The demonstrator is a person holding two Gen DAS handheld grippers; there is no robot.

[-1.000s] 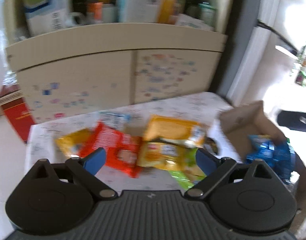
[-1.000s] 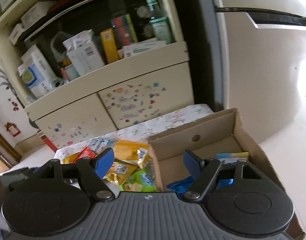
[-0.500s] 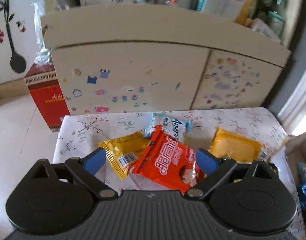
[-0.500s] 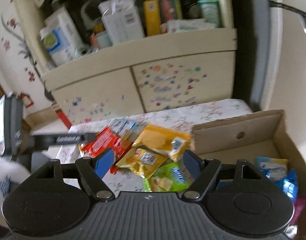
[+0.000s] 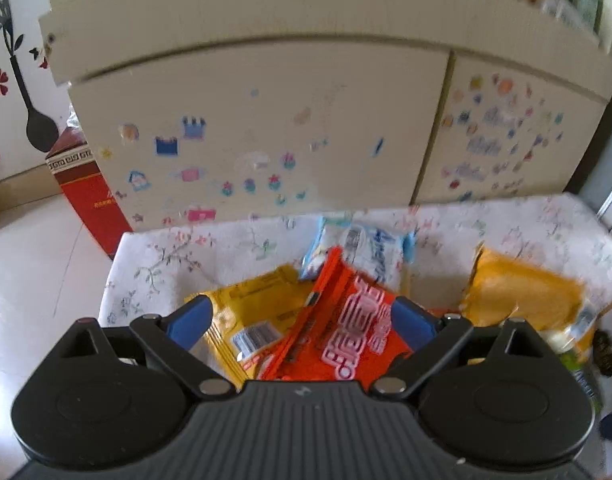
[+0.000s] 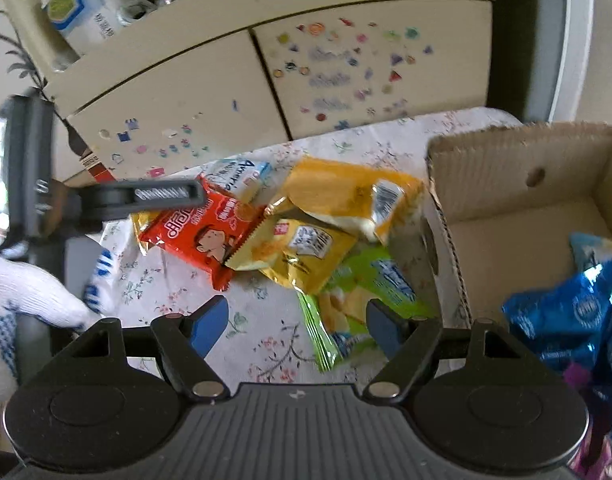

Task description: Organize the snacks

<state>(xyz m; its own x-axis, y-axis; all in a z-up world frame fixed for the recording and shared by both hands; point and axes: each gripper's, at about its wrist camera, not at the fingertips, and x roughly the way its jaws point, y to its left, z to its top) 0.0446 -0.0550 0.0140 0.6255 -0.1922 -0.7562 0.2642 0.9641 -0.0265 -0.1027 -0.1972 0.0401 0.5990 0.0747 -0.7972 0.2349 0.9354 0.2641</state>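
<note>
Several snack packets lie heaped on a floral-clothed table [image 5: 177, 256]. In the left wrist view my left gripper [image 5: 299, 320] hangs open just above a red packet [image 5: 346, 344] and a yellow packet [image 5: 257, 308]; neither pad presses on them. A white-blue packet [image 5: 362, 252] and an orange packet [image 5: 522, 292] lie beyond. In the right wrist view my right gripper [image 6: 297, 326] is open over the cloth, its right finger by a green packet [image 6: 366, 284]. A gold packet [image 6: 301, 248], the red packet [image 6: 201, 236] and the left gripper's finger [image 6: 165, 196] show ahead.
A cardboard box [image 6: 526, 208] stands at the table's right end with a blue foil packet [image 6: 566, 312] inside. A gloved hand [image 6: 25, 292] holds the left gripper. A stickered cream cabinet [image 5: 265, 128] rises behind the table, and a red carton [image 5: 89, 192] stands on the floor at left.
Both grippers have come down and closer to the table. The left view swung from the box side to the red and yellow packets. Jaw gaps look unchanged.
</note>
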